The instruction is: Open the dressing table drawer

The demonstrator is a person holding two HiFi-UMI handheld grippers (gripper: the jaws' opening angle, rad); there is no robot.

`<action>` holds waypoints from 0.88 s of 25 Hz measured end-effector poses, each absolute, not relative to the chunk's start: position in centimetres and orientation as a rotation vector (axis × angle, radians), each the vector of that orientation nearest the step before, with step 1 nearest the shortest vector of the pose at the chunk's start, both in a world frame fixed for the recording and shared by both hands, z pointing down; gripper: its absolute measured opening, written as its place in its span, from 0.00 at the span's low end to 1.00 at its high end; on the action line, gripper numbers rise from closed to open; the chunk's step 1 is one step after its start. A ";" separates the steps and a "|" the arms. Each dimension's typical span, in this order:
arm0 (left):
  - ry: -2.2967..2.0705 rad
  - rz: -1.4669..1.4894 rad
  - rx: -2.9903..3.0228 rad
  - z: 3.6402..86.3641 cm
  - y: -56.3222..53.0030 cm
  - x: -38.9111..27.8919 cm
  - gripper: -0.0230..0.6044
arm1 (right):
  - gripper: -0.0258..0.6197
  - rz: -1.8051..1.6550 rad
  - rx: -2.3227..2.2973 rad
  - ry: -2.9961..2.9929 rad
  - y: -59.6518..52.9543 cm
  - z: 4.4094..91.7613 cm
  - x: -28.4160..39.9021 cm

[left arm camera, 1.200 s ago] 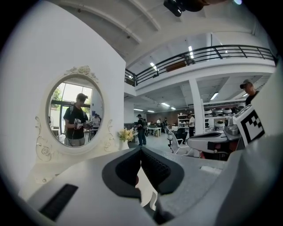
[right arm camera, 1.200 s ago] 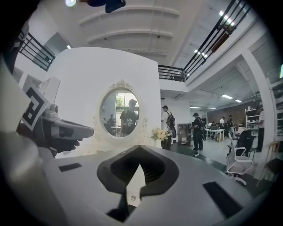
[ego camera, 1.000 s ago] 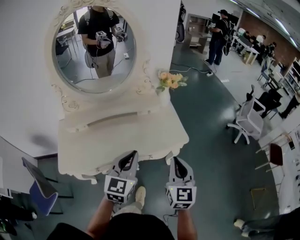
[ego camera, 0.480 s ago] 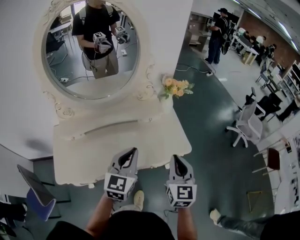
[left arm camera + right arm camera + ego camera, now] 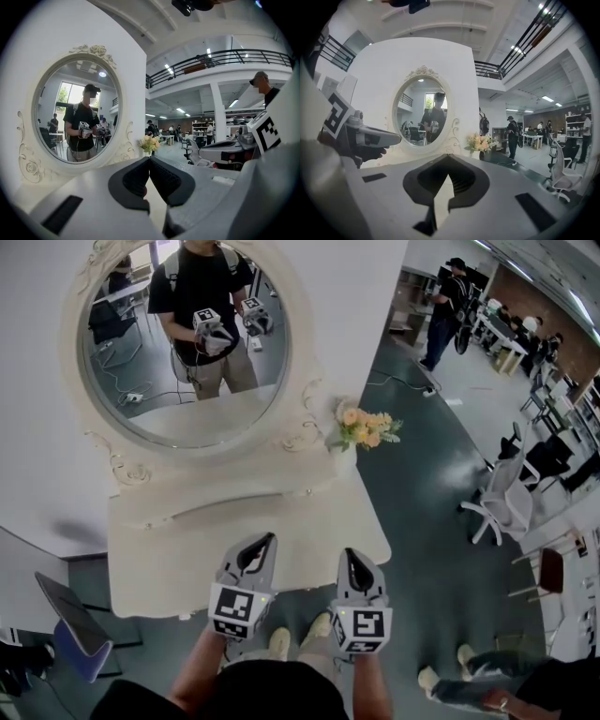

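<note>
The person is standing at the front of the white dressing table (image 5: 169,563), holding both grippers side by side and pointing them toward the oval mirror (image 5: 178,343). The left gripper (image 5: 266,542) is hanging over the front part of the surface near its middle, its jaws pressed together with nothing between them. The right gripper (image 5: 350,557) is sitting just beside it, toward the corner with the vase of flowers (image 5: 366,427), its jaws likewise meeting at the tips and empty. The drawer itself is not showing plainly. A long dark line is running across the low raised tier (image 5: 225,488) under the mirror and may be its front, or the drawer may be lying under the front edge, hidden below the grippers. Either way its long axis is likely running left to right, square to both grippers, with the left one looking slightly nearer the centre. Both will probably be needing to open before any pull.
</note>
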State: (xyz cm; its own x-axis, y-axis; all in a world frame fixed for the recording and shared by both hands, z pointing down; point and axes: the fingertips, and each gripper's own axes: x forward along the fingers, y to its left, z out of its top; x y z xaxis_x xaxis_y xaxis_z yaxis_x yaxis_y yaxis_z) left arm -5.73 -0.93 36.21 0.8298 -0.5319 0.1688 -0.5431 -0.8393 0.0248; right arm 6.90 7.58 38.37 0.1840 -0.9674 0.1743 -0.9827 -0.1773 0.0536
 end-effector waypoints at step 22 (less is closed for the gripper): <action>-1.104 0.455 2.697 44.6 -10.6 -1.4 0.04 | 0.04 0.349 1.985 -2.115 -6.0 47.1 12.2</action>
